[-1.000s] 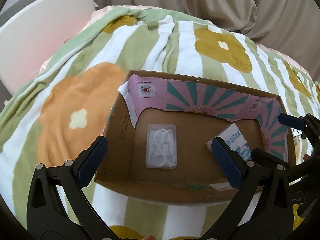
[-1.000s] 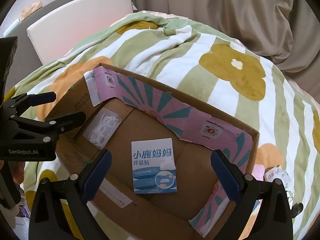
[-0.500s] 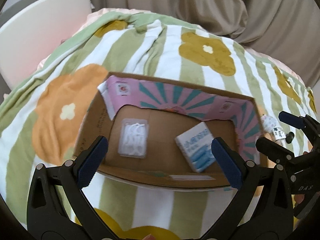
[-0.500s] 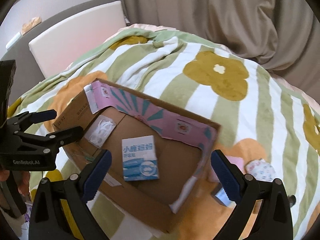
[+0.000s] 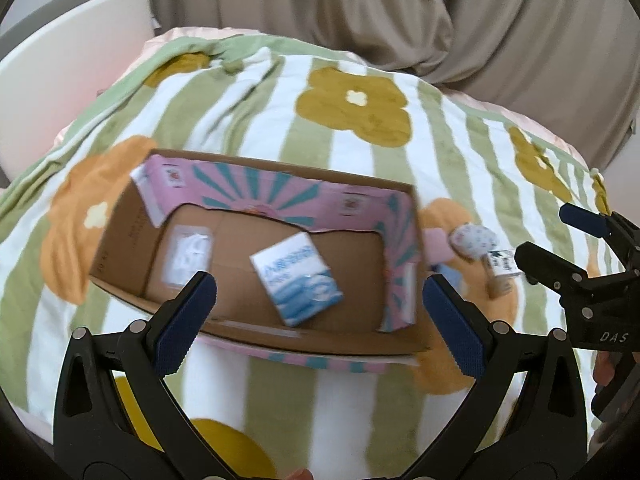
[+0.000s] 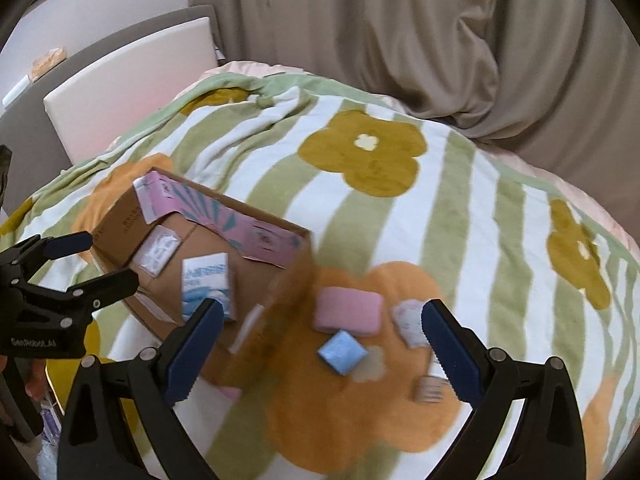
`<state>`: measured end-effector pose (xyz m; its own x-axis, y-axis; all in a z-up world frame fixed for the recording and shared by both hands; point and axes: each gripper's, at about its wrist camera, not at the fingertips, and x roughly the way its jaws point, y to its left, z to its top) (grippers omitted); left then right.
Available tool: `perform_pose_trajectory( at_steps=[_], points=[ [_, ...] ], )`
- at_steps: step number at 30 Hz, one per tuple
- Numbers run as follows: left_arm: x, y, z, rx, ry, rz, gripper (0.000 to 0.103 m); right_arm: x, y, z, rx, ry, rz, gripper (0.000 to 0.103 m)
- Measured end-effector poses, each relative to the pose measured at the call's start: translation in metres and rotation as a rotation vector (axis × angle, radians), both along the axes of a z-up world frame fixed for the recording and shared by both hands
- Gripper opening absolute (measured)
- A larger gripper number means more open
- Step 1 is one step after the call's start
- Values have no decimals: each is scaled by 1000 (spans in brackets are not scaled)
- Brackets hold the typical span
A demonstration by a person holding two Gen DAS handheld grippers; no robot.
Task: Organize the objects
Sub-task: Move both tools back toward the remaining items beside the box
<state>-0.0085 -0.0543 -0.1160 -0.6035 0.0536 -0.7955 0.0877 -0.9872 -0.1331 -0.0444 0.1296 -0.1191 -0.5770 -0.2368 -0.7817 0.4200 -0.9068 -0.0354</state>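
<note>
Both grippers empty, jaws wide open: left gripper hangs over the near edge of the cardboard box, right gripper over the loose pile right of it. Box sits centre-left on the blanket with a white-blue packet and a clear pouch already inside. Still out, lower centre of the right view: pink pad, blue square, a small patterned pouch and a small blurry item near the right finger. Likely next pick is the blue square or pink pad. Both lie flat on soft fabric, so come straight down, jaws across the narrow side, avoid pinching blanket, then lift clear of the box wall before dropping in.
</note>
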Motion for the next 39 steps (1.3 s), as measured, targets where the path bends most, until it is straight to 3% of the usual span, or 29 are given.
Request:
perform_pose_trajectory(
  at_steps=[8,22,30,39],
  points=[
    [0,62,10,-4,42,-30,103,5,54,7,-6,7,-39,99],
    [-6,147,-3,-8,46,-83,103,-10,125,-7,-17,-22,-81,99],
    [-10,186,-24,-16,34,-95,102,-28,142,-34,-20,-79,-73,99],
    [-27,204,-71,-20,2,-72,102,-51,152,-70,-21,-160,-62,99]
  ],
)
